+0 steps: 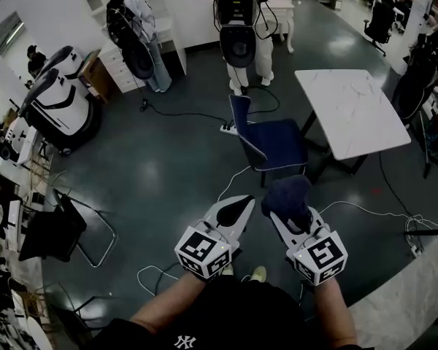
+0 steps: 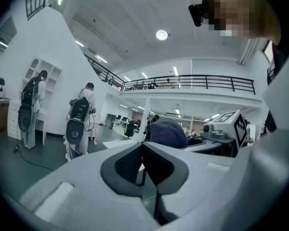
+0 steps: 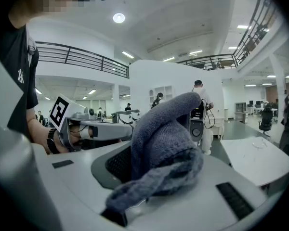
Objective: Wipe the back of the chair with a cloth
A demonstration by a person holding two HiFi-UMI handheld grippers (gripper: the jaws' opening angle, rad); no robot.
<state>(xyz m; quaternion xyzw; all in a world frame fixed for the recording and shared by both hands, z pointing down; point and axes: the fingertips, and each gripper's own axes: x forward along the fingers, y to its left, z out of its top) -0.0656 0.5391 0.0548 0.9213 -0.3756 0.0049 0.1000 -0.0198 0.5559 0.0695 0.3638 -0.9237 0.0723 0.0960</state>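
Cloth (image 1: 288,197), dark blue and knitted, is bunching up out of your right gripper (image 1: 283,211), whose jaws are clamping on its lower folds. In the right gripper view the cloth (image 3: 164,141) is spilling over the right gripper (image 3: 140,153) and covering most of the jaw faces. You are holding your left gripper (image 1: 242,204) just beside the right one, with its jaws pressed together and nothing between them. In the left gripper view the left gripper (image 2: 143,147) is showing its dark pads (image 2: 128,166) meeting along a single line, and the cloth (image 2: 167,131) is rising just past them.

You are holding both grippers low in front of your body, above the dark floor (image 1: 168,173). The chair (image 1: 276,143), with its blue seat and blue back, is standing ahead of you, well apart from both grippers. Its back is rising on the left side of the seat in the head view, and neither the cloth nor a jaw is touching it. The seat is sitting just beside the near left corner of a white table (image 1: 350,111). A power strip (image 1: 228,129) is lying on the floor just beside the chair's back. Two people (image 1: 241,28) are standing farther off, wearing dark packs.
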